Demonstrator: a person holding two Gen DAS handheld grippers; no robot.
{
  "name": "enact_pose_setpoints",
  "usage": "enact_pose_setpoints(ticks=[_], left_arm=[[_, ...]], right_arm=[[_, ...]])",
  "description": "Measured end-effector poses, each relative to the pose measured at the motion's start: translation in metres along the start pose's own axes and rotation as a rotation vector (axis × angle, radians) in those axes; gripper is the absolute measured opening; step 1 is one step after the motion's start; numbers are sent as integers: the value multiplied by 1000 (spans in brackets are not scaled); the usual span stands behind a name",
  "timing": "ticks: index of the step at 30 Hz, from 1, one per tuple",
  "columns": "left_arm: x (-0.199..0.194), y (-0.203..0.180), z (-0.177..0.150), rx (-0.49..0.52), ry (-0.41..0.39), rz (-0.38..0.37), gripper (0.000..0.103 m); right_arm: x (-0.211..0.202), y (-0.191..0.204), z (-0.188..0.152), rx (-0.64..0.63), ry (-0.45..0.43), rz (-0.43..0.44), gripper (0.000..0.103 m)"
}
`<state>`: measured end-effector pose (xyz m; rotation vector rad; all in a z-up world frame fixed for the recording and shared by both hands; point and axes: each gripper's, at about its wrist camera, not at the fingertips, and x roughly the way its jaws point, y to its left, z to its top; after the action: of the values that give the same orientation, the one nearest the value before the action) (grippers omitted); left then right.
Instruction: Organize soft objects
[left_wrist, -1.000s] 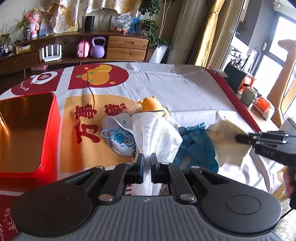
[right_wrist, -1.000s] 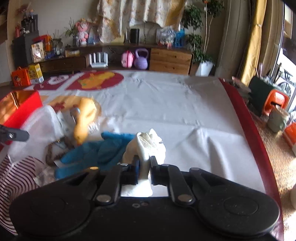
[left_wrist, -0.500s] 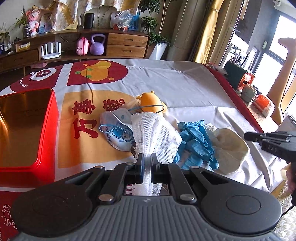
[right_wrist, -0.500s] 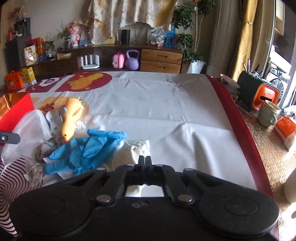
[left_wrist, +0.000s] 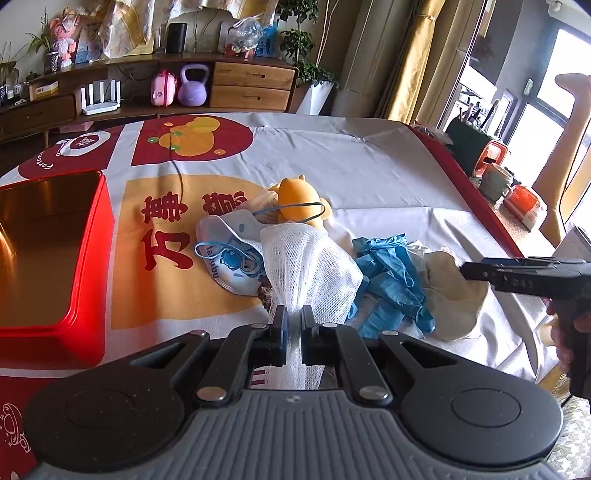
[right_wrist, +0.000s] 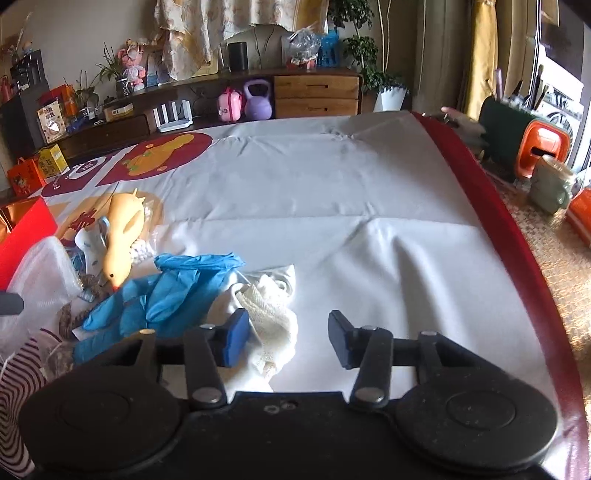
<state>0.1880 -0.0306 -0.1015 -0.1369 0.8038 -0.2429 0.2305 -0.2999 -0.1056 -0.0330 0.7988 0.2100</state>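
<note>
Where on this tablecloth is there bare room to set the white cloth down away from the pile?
The white stretch of tablecloth between the pile and the red border on the right is bare, and so is the far part. It is crowded on the left, where blue gloves, yellow toy and mesh bag overlap beside the red tin.

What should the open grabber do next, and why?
Probably shift the right gripper a little left and close on the cream cloth. Its jaws have just been opening, the cloth sits only by the left pad, and the left gripper already clamps the white mesh.
</note>
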Motion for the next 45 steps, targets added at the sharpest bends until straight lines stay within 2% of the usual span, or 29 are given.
enact_pose_setpoints(ticks=[2, 7, 11, 17, 23, 26, 27, 28, 30, 32, 40, 45], left_arm=[[2, 1, -1, -3, 6, 2, 6], [3, 1, -2, -6, 13, 1, 6], [4, 3, -2, -13, 16, 1, 6], [7, 3, -4, -16, 23, -3, 6], [10, 2, -5, -13, 29, -2, 6], [12, 3, -4, -14, 33, 0, 6], [12, 3, -4, -14, 34, 0, 6], [12, 3, -4, -15, 35, 1, 6], [12, 4, -5, -16, 36, 1, 6], [11, 4, -5, -18, 34, 2, 6], [-5, 2, -2, -23, 0, 3, 6], [-24, 0, 4, -26, -43, -4, 6]], right_arm=[[10, 0, 1, 24, 21, 31, 59], [24, 4, 2, 74, 66, 118, 59], [12, 1, 5, 99, 42, 145, 62], [2, -23, 10, 155, 15, 109, 62], [19, -19, 2, 183, 63, 126, 62], [26, -11, -1, 181, 76, 131, 55], [29, -11, -1, 194, 79, 145, 44], [30, -12, -1, 211, 80, 166, 40], [27, -11, 1, 209, 69, 165, 33], [18, -9, 3, 190, 47, 160, 31], [-41, -10, 26, 95, -100, 82, 31], [-72, -1, 42, 54, -151, 89, 31]])
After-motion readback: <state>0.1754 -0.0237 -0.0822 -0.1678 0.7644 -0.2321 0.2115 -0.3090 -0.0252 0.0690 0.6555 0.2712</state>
